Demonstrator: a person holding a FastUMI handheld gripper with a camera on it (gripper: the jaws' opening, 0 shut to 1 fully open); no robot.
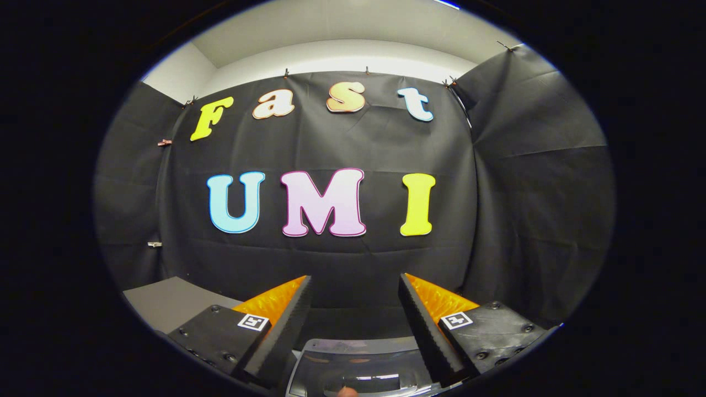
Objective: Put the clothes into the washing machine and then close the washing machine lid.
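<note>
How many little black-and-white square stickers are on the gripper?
2. One square sticker sits on the block behind one finger, the other sticker on the block behind the other finger. The gripper is open, holding nothing.

Washing machine lid (358,366) glossy, seemingly closed; below the spread fingers.

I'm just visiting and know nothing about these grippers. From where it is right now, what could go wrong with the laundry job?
1. The gripper is open, holding nothing, and aimed at the booth wall, so no clothes are in sight; a grab from here would likely close on air.
2. The washing machine lid lies just below the fingers. Coming straight down, they might knock its glossy surface instead of reaching past it.
</note>
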